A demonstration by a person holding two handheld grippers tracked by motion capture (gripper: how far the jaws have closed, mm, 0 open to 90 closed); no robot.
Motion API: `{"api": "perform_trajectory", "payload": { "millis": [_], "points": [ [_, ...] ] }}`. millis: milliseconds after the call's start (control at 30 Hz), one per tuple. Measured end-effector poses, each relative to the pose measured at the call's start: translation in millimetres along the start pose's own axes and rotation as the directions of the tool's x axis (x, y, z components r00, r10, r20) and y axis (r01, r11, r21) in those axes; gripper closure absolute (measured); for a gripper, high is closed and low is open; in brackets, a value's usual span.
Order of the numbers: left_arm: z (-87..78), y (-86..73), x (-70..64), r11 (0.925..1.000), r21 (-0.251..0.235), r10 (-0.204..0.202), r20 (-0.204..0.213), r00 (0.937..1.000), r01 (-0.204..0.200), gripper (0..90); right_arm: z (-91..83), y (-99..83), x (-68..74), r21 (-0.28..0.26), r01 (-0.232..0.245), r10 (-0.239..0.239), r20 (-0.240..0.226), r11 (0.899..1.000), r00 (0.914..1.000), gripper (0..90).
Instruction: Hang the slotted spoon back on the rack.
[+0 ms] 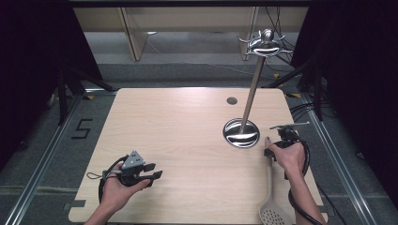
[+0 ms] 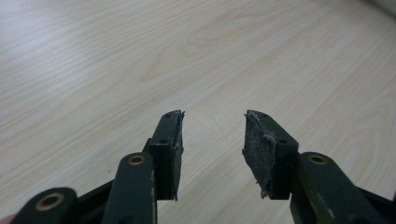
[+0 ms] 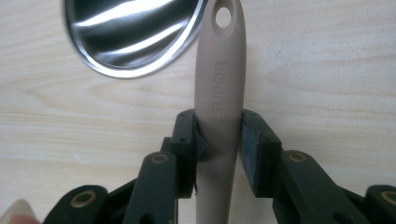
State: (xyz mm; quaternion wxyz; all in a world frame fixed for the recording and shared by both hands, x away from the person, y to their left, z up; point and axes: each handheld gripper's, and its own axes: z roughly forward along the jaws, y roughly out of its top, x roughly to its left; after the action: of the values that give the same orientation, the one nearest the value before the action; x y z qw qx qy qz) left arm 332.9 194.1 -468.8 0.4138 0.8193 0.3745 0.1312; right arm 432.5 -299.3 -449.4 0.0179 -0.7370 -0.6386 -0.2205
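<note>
The right gripper [image 3: 218,140] has its jaws closed on the handle of a beige slotted spatula [image 3: 219,93], whose perforated head [image 1: 273,214] lies back toward the person on the table [image 1: 187,122]. Just ahead of the jaws sits the utensil stand [image 1: 241,132]. The grip is near the handle's end, so the head could swing or slip when lifted. The left gripper [image 2: 212,140] rests wide open, holding nothing.

A pale wooden surface [image 1: 187,136] with a small round grommet [image 1: 232,100] near its far edge stands on grey floor [image 1: 42,140], where a black 5 [image 1: 82,128] is marked at left and cables [image 1: 300,110] trail at right.
</note>
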Motion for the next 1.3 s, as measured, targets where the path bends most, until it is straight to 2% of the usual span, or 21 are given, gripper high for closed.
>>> {"api": "perform_trajectory", "payload": {
  "millis": [100,133,233,300,367,400,433,500,533,567,600,700,733,767,800,833,900,1000,1033,1267,1300],
  "points": [
    [0.6,0.5,0.3,1.0,-0.003,-0.003,-0.002,1.0,0.003,56.2,-12.5,-2.3,1.4,-0.027,-0.019,0.016,-0.082,0.999,0.9965,69.2],
    [0.9,0.6,0.4,1.0,-0.002,-0.002,-0.002,1.0,0.002,56.3,-17.8,-3.5,-1.5,-0.06,0.038,-0.044,-0.09,0.997,0.995,69.2],
    [1.6,1.4,0.6,1.0,-0.002,0.0,-0.001,1.0,0.0,56.2,-30.9,-7.9,1.5,-0.1,0.037,-0.05,-0.131,0.994,0.9901,69.2],
    [2.2,2.4,0.2,0.9999,-0.01,-0.002,-0.001,1.0,0.002,56.2,-38.5,-10.6,-2.8,-0.134,0.111,-0.134,-0.174,0.985,0.9756,69.2],
    [4.0,2.5,-1.6,0.9995,-0.03,-0.012,0.003,0.9999,0.012,56.1,-49.0,-16.3,0.7,-0.11,0.07,-0.095,-0.237,0.991,0.9669,69.2],
    [3.1,2.1,-1.0,0.9999,-0.016,0.002,0.001,1.0,-0.002,56.0,-50.0,-16.4,-5.1,-0.169,0.156,-0.191,-0.221,0.973,0.9564,69.2],
    [3.0,1.6,-1.0,0.9998,-0.019,-0.006,-0.004,1.0,0.006,56.0,-54.7,-20.2,-2.2,-0.17,0.119,-0.159,-0.241,0.978,0.9575,69.2],
    [1.9,1.0,0.0,0.9995,-0.03,0.005,0.004,1.0,-0.005,55.6,-59.8,-24.6,-3.3,-0.236,0.17,-0.22,-0.205,0.957,0.9538,69.2],
    [2.6,0.9,-0.8,0.9986,-0.05,-0.017,0.006,0.9998,0.018,55.2,-62.2,-28.2,-0.4,-0.249,0.14,-0.199,-0.229,0.958,0.953,69.2],
    [0.7,1.1,1.1,0.9992,-0.04,-0.003,0.001,1.0,0.003,54.6,-64.0,-30.9,0.3,-0.288,0.163,-0.224,-0.194,0.944,0.955,69.2],
    [-1.1,2.0,1.8,0.9993,-0.038,0.0,-0.001,1.0,0.0,53.9,-64.7,-31.8,-2.9,-0.349,0.226,-0.302,-0.18,0.91,0.9363,69.2],
    [-1.0,2.3,1.1,0.9974,-0.071,-0.015,-0.011,0.9998,0.014,53.0,-78.1,-41.7,3.1,-0.405,0.206,-0.303,-0.192,0.891,0.9334,69.3],
    [-1.5,2.7,1.3,0.9974,-0.071,-0.016,-0.009,0.9998,0.015,52.8,-80.8,-42.3,2.5,-0.445,0.239,-0.344,-0.171,0.863,0.9235,69.3],
    [-1.4,3.2,1.0,0.9965,-0.08,-0.024,-0.006,0.9997,0.023,52.7,-86.4,-45.7,5.8,-0.455,0.214,-0.328,-0.188,0.865,0.9258,69.3],
    [-1.8,3.6,1.3,0.9966,-0.08,-0.019,-0.01,0.9998,0.018,52.5,-89.9,-46.3,6.0,-0.486,0.241,-0.363,-0.172,0.84,0.9159,69.2],
    [-2.0,4.0,1.4,0.9965,-0.082,-0.017,-0.012,0.9998,0.016,52.4,-95.3,-49.8,9.0,-0.496,0.23,-0.355,-0.174,0.838,0.9184,69.2],
    [-1.6,4.3,0.8,0.9956,-0.092,-0.014,-0.025,0.9996,0.012,52.1,-100.8,-51.8,8.7,-0.565,0.285,-0.423,-0.128,0.775,0.897,69.3],
    [-1.4,3.9,0.7,0.9952,-0.098,-0.012,-0.027,0.9996,0.009,51.4,-105.5,-55.7,10.3,-0.612,0.303,-0.458,-0.111,0.731,0.8822,69.3],
    [-2.1,4.0,0.6,0.9957,-0.092,-0.011,-0.031,0.9995,0.008,51.1,-106.6,-57.6,11.8,-0.619,0.297,-0.459,-0.116,0.727,0.8809,69.3],
    [-4.7,3.2,1.9,0.9939,-0.11,-0.013,-0.041,0.9991,0.008,48.8,-113.7,-62.4,21.9,-0.714,0.353,-0.534,-0.035,0.605,0.8446,69.3],
    [-5.5,3.0,2.0,0.9939,-0.11,-0.014,-0.045,0.9989,0.009,48.7,-115.1,-63.0,23.0,-0.714,0.35,-0.532,-0.038,0.607,0.8458,69.3]
  ]
}}
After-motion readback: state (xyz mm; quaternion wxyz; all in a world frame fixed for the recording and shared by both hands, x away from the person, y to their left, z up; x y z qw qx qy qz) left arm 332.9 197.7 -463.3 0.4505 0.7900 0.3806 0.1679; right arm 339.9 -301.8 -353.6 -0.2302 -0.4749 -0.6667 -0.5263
